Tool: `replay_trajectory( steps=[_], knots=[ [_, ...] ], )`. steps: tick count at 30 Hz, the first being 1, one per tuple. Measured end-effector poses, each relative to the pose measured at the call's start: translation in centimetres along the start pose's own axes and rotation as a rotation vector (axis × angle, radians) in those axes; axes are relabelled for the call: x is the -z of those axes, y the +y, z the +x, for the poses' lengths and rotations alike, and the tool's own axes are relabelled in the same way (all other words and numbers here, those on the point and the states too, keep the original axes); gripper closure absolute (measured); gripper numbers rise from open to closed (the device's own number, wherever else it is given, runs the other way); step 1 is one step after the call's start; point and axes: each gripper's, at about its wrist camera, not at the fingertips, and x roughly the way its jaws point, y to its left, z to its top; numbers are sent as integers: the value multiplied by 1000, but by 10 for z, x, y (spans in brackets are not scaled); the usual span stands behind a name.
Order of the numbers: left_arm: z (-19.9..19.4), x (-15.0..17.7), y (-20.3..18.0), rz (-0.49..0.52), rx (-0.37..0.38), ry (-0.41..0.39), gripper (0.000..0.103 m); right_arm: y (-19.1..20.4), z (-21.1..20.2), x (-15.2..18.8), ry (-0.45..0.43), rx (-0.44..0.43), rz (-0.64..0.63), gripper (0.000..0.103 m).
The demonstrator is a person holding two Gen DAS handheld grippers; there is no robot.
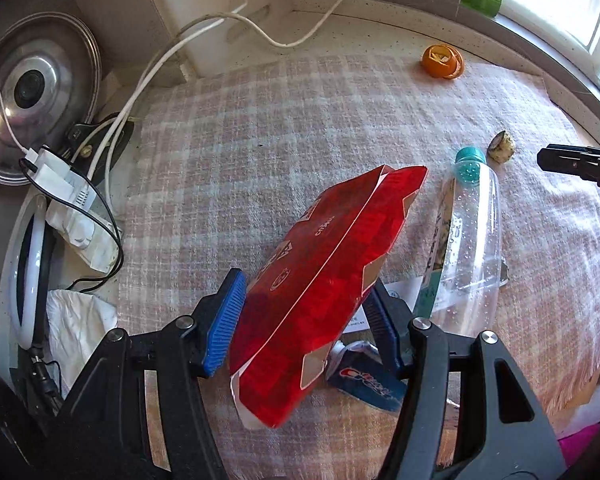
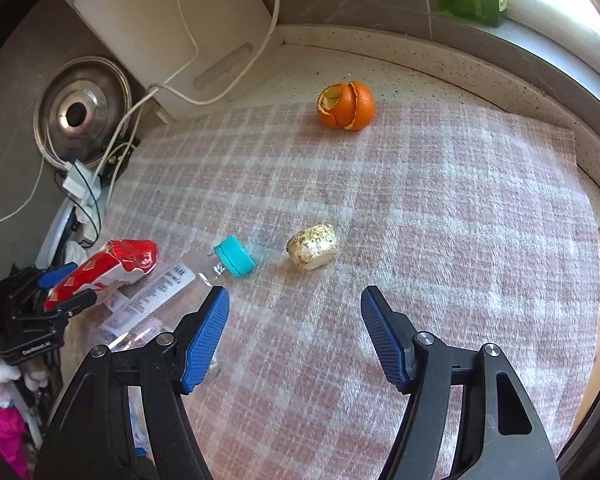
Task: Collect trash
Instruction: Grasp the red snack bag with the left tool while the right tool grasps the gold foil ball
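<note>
My left gripper [image 1: 304, 312] has its ribbed blue fingers [image 1: 226, 320] clamped on a flattened, glossy red carton [image 1: 324, 276], tilted above the plaid woven cloth [image 2: 440, 208] on the speckled worktop [image 2: 380, 56]. A clear plastic bottle [image 1: 470, 248] with a teal cap lies just beside the carton. My right gripper [image 2: 295, 332] stands wide and empty near a crumpled, mottled whitish lump [image 2: 312, 246]; a curled orange peel [image 2: 346, 106] sits farther back.
</note>
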Motion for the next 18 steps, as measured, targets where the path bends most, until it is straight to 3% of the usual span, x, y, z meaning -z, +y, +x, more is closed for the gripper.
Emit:
replay_trajectory(
  steps=[3, 4, 7, 13, 18],
  knots=[
    [8, -4, 2, -11, 16, 6, 43, -1, 8, -6, 6, 16, -6, 35],
    [9, -5, 3, -16, 21, 6, 49, -2, 11, -8, 9, 19, -6, 35],
    [12, -7, 6, -25, 28, 1, 55, -3, 21, -13, 17, 23, -12, 35],
    [12, -9, 11, -44, 50, -11, 61, 1, 40, -17, 39, 49, -52, 36],
    [11, -11, 15, -67, 53, -22, 65, 3, 49, -21, 42, 85, -85, 52]
  ],
)
